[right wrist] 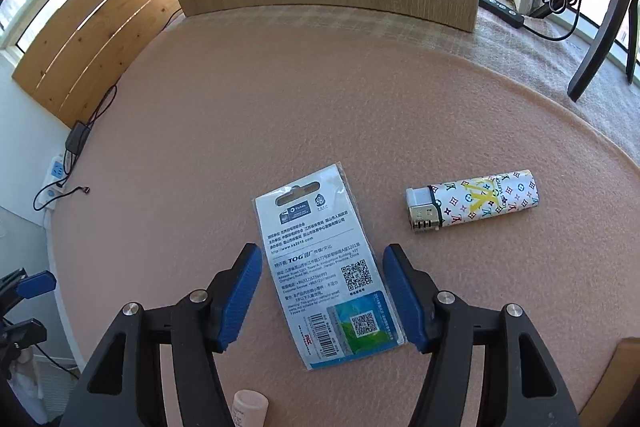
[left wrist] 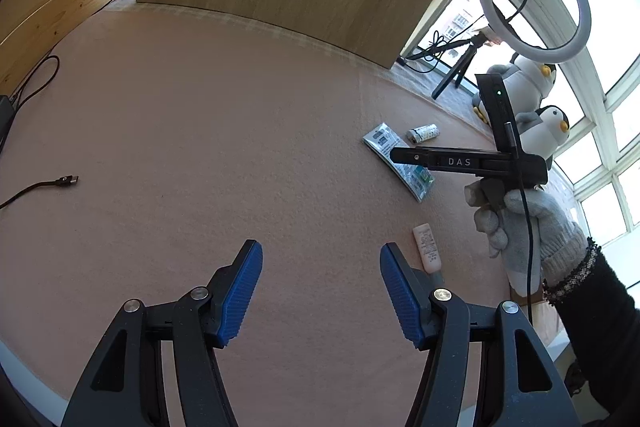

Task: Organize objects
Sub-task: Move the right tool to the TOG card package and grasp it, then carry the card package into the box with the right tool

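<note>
Three small things lie on the pink felt mat (right wrist: 320,87): a flat packet (right wrist: 324,279), a patterned lighter (right wrist: 476,201) and a small pale tube (left wrist: 428,247).

The right gripper (right wrist: 322,291) hangs spread wide with nothing between its blue pads (right wrist: 240,295). The packet lies directly beneath and ahead of it, framed by the two fingers, its long axis running roughly along the tool's forward line with a slight tilt. The lighter sits ahead and off to the tool's right, lying crosswise.

The left gripper (left wrist: 320,291) is likewise wide open and empty over bare mat; the tube is just beyond its right finger. The right hand is clearly nearer the packet.

Only the left view shows the gloved hand (left wrist: 520,227) on the right tool; only the right view shows the packet's print and the lighter's pattern.
</note>
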A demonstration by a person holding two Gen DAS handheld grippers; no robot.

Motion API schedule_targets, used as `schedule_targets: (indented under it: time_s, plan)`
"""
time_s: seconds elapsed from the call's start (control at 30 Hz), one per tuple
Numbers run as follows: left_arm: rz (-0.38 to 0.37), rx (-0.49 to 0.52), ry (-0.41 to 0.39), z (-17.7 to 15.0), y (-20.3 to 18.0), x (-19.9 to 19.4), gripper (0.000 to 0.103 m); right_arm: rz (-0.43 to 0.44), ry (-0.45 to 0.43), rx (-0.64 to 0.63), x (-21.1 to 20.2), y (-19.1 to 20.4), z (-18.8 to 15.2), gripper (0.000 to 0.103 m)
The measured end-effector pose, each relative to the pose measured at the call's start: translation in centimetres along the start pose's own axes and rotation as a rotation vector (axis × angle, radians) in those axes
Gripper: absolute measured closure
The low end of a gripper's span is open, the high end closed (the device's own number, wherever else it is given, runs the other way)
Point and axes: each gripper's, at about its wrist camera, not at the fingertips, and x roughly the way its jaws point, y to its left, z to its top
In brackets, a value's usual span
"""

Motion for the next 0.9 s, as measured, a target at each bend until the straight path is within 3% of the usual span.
schedule_targets:
  time_s: [0.27,0.6,0.9]
  plan:
    - [-0.004,0.004,0.000,0.5,-0.4,0.5,0.038,-0.179,0.041,-0.165,1.1,2.8,-0.2,0.044]
    - [-0.007,0.008,-0.002,0.4,-0.6,0.5,0.038,-0.158,0.013,-0.088,0.4,2.2,-0.8,0.050]
    - [-0.036,0.040,0.005,0.4,-2.4,1.3,0.038,-0.098,-0.098,0.045,-5.1,0.6,-3.6,0.050]
